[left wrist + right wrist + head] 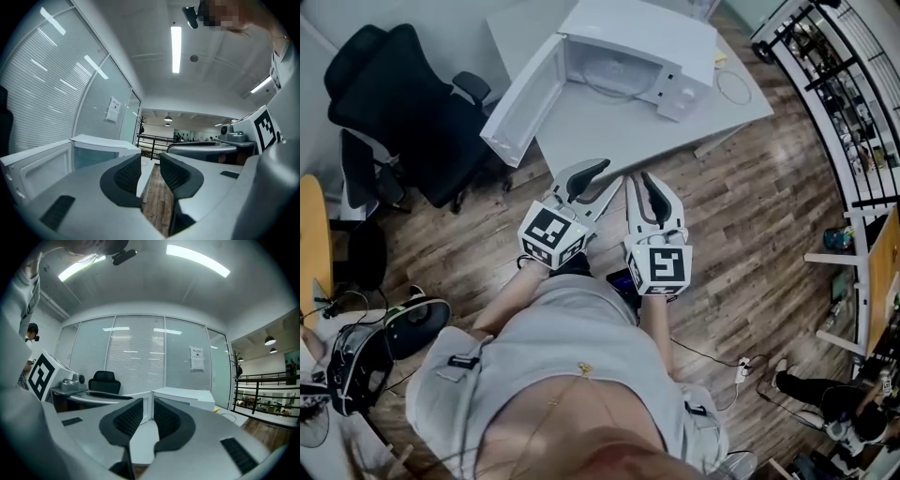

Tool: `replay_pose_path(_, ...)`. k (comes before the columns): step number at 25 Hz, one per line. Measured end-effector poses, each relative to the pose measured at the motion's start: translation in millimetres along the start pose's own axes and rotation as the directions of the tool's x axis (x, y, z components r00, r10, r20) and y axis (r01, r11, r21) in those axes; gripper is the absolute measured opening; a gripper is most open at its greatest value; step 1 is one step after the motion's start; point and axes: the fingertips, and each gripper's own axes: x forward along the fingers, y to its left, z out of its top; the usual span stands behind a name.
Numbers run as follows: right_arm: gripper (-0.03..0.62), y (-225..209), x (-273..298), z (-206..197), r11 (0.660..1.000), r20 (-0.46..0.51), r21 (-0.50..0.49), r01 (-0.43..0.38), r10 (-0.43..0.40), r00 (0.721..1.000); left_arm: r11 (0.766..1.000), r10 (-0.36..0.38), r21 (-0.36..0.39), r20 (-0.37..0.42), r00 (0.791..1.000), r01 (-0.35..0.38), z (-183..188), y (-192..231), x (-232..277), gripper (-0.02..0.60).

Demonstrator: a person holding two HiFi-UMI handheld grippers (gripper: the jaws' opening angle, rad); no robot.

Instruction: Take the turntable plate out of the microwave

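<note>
I have both hand-held grippers out in front of me over the brown wood-plank floor [741,216]. They are short of the pale grey table [609,141], where the white boxy microwave [642,37] sits with its white door [520,98] swung wide to my left.

The clear round glass turntable plate [612,73] lies flat on the cavity floor. I can make out only its faint rim, and only from the head view (neither gripper view shows it; each catches just the casing and door).

The left gripper [586,176] has its jaws a narrow way apart and empty, with floor and table edge showing through the gap. The right gripper [650,195] is the same, slightly parted and gripping nothing.

The plate lies straight ahead of both grippers and well apart from them, with the table's near edge in between. The cavity mouth faces me, roughly centred between the two grippers. I judge the left tips a little nearer, though the open door flanks that side. A round plate has no long axis to line up on. What matters is that it lies flat, so I'd go in level through the mouth for its near rim.
</note>
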Motion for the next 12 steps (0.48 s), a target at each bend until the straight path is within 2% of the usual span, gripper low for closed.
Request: replay_pose_path(12, 0.077, -3, 39, -6, 0.999, -0.018, -0.002, 0.053, -0.053, 0.998, 1.000, -0.020, -0.019, 0.000, 1.000, 0.020, -2, 44, 8, 0.126)
